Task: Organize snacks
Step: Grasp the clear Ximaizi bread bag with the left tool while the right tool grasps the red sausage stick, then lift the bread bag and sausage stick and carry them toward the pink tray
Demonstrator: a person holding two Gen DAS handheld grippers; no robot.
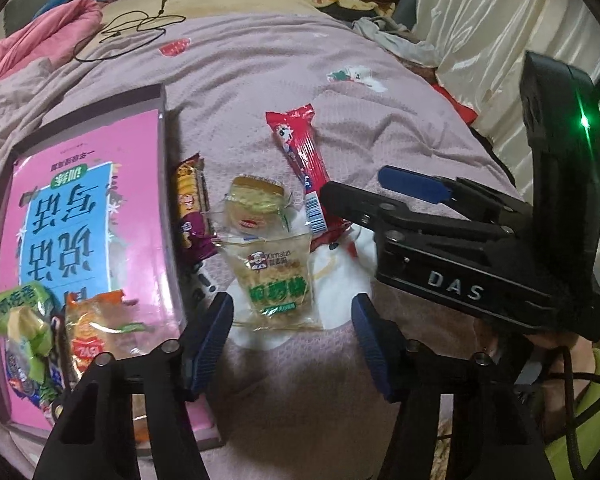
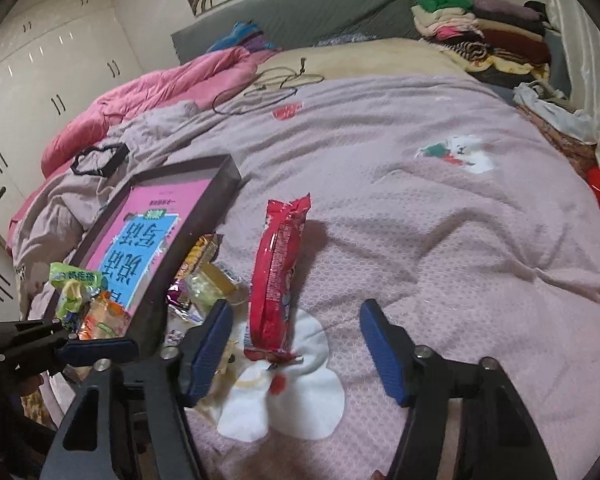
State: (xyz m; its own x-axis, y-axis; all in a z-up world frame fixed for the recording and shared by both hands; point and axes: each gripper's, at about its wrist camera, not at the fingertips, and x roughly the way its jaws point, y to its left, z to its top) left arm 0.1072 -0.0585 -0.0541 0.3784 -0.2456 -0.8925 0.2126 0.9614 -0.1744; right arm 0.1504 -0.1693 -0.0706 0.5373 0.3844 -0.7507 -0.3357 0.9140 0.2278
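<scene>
My left gripper (image 1: 292, 340) is open over the mauve bedspread, and the near end of a clear snack packet with a green label (image 1: 278, 284) lies between its fingertips, untouched. Beyond it lie a clear cake packet (image 1: 256, 204), a brown and purple packet (image 1: 192, 208) and a long red packet (image 1: 304, 172). My right gripper (image 2: 296, 348) is open with the red packet (image 2: 278, 276) just ahead, nearer its left finger. In the left wrist view the right gripper (image 1: 354, 182) hovers over the red packet's near end. A box with a pink book cover (image 1: 88, 240) holds a green packet (image 1: 16, 320) and an orange one (image 1: 96, 332).
The bed carries a pink quilt (image 2: 148, 96) and a black cord (image 2: 268, 88) at the far side. Folded clothes (image 2: 488, 36) are piled at the far right beside a cream curtain (image 1: 500, 40). White wardrobes (image 2: 40, 60) stand to the left. The box's dark wall (image 2: 196, 232) rises beside the loose snacks.
</scene>
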